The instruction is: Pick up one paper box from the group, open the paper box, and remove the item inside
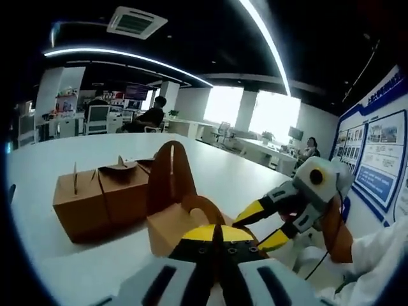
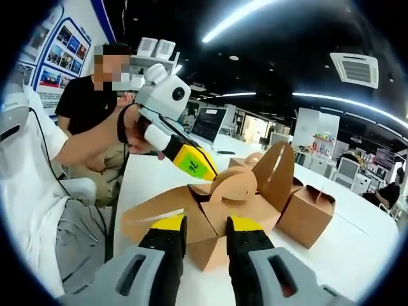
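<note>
Seemingly both grippers – left gripper [image 2: 207,171], right gripper [image 1: 262,225] – work paper box [image 2: 220,213]

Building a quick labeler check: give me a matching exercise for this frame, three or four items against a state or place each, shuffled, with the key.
Items:
1. opened box
2. closed boxes
3. left gripper
4. right gripper

States or places:
A. top flaps folded shut, standing together on the white table
B. flaps spread wide, rounded handle tabs standing up
C. jaws apart, beside the opened box's near corner in the left gripper view
D. yellow tip marked 2L, down at the box's handle tab

Pairs: 1-B, 2-A, 3-D, 4-C
</note>
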`<state>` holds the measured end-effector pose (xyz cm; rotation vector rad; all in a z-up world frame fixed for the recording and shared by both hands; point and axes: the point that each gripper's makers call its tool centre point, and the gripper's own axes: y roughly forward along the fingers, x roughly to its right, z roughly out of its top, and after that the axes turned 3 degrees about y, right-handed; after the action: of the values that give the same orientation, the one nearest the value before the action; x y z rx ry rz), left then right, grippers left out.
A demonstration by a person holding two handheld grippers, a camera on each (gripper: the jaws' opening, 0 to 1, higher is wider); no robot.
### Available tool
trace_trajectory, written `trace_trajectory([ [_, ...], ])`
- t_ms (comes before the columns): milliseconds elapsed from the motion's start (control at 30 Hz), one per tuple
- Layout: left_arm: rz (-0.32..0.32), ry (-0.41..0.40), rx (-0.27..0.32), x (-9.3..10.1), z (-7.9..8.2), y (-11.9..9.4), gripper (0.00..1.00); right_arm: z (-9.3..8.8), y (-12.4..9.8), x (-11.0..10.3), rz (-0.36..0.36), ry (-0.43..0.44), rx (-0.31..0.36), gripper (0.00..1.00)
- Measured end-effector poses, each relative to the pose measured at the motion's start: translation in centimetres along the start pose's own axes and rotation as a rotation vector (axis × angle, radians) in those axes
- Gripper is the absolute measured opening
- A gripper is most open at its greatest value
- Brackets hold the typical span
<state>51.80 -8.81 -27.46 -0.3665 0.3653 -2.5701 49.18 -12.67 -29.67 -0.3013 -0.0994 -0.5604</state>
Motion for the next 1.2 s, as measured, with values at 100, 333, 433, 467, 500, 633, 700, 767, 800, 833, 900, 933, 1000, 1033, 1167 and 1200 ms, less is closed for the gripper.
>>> trace_trajectory([
  [100, 0.001, -0.002, 0.005, 0.0, 0.1, -0.1, 0.03, 0.0, 0.0, 0.0, 0.000, 0.000, 0.000, 0.26],
  [333, 0.003, -0.010, 0.014, -0.3, 0.4, -0.4, 0.03, 0.0, 0.0, -0.1, 0.001, 0.002, 0.003, 0.26],
  [433, 0.004, -0.014, 0.019, -0.4, 0.5, -0.5, 0.03, 0.1, 0.0, -0.1, 0.001, 0.006, 0.006, 0.26],
  [467, 0.003, -0.016, 0.020, -0.4, 0.5, -0.6, 0.03, 0.1, 0.0, -0.1, 0.001, 0.006, 0.006, 0.26],
  [500, 0.002, -0.019, 0.022, -0.4, 0.6, -0.6, 0.03, 0.1, 0.0, -0.1, 0.001, 0.007, 0.006, 0.26],
  [633, -0.001, -0.026, 0.027, -0.5, 0.6, -0.7, 0.03, 0.1, 0.1, -0.1, 0.002, 0.010, 0.008, 0.27],
  [700, 0.004, -0.033, 0.044, -0.8, 1.0, -1.1, 0.03, 0.0, 0.0, 0.0, -0.002, 0.007, 0.002, 0.27],
  [767, -0.015, -0.057, 0.061, -0.6, 1.4, -1.4, 0.03, -0.1, -0.1, 0.1, -0.004, 0.008, -0.001, 0.27],
  [800, -0.016, -0.058, 0.062, -0.6, 1.4, -1.5, 0.03, -0.1, 0.0, 0.0, -0.003, 0.006, -0.002, 0.27],
  [833, -0.017, -0.059, 0.063, -0.6, 1.5, -1.5, 0.03, 0.0, 0.0, 0.0, -0.003, 0.005, -0.002, 0.27],
  [900, -0.026, -0.043, 0.041, -0.3, 1.1, -1.5, 0.03, 0.0, 0.1, -0.1, -0.001, 0.001, -0.002, 0.27],
  [933, -0.024, -0.035, 0.039, -0.2, 1.1, -1.3, 0.03, 0.0, 0.1, -0.1, -0.002, -0.001, -0.004, 0.27],
  [1000, -0.028, -0.007, 0.032, 0.2, 0.9, -1.0, 0.04, 0.0, 0.1, -0.1, -0.003, -0.004, -0.006, 0.27],
  [1033, -0.032, -0.002, 0.029, 0.5, 0.7, -0.7, 0.04, 0.0, 0.1, -0.1, -0.003, -0.003, -0.006, 0.27],
  [1167, -0.019, 0.009, 0.024, 0.7, 0.6, 0.3, 0.26, 0.0, 0.1, -0.1, -0.002, -0.003, -0.003, 0.27],
  [1200, -0.010, 0.014, 0.024, 0.6, 0.5, 0.5, 0.27, 0.0, 0.1, -0.1, -0.002, -0.003, -0.002, 0.27],
])
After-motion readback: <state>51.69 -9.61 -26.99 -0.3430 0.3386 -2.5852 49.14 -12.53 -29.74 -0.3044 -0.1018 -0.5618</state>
